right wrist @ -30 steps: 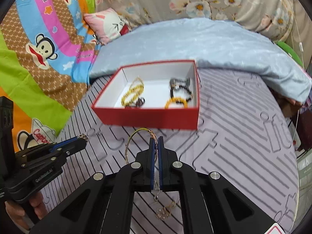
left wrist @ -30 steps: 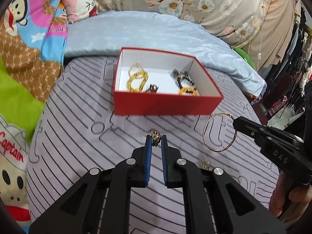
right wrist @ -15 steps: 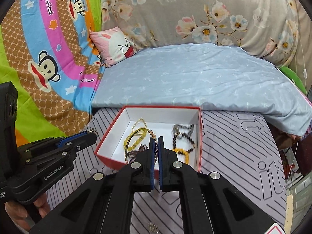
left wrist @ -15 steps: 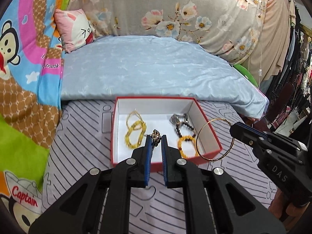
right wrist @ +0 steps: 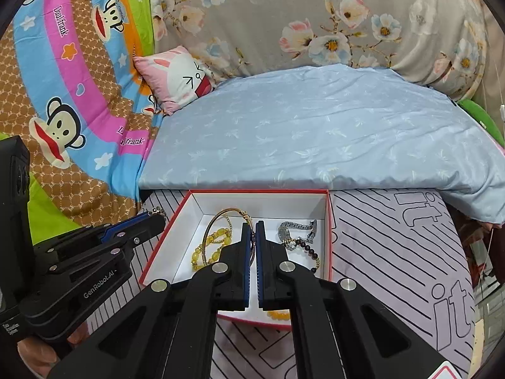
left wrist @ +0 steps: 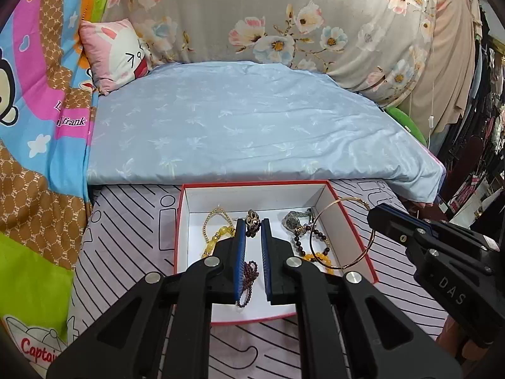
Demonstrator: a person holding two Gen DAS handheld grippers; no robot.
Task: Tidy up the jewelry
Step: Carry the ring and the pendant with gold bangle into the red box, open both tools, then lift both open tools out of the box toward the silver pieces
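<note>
The left gripper (left wrist: 252, 221), seen from its own camera, is clenched on a small dark ornament (left wrist: 252, 218) pinched between its blue-padded fingertips, held over the middle of a red box (left wrist: 356, 235) with a white lining. At 3 o'clock of it the right gripper (left wrist: 372, 218) reaches in from the side, clamped on a thin gold hoop bangle (left wrist: 342, 233) that hangs tilted over the box's right wall.

From the right wrist camera, that bangle arcs from the closed fingertips toward 10 o'clock, above the box's left half. The left gripper appears there at 9 o'clock, just outside the box's left wall.

Inside the box, a dark red bead bracelet (left wrist: 248, 277) lies nearest, under the left gripper. At 10 o'clock of it are yellow bead bracelets (left wrist: 215, 240) and a fine gold chain (left wrist: 210, 218). At 2 o'clock lie a dark bead string (left wrist: 315, 237) and an orange bead bracelet (left wrist: 318, 257), with a silver wristwatch (left wrist: 293, 219) beyond them near the back wall.

The box sits on a lilac bedsheet (left wrist: 126, 252) printed with black lines. Farther back, at 12 o'clock, lies a folded pale blue quilt (left wrist: 252, 120). A pink cartoon pillow (left wrist: 116, 50) rests at 11 o'clock against flowered grey bedding (left wrist: 284, 15), and a bright monkey-print blanket (left wrist: 31, 110) fills 9 o'clock.
</note>
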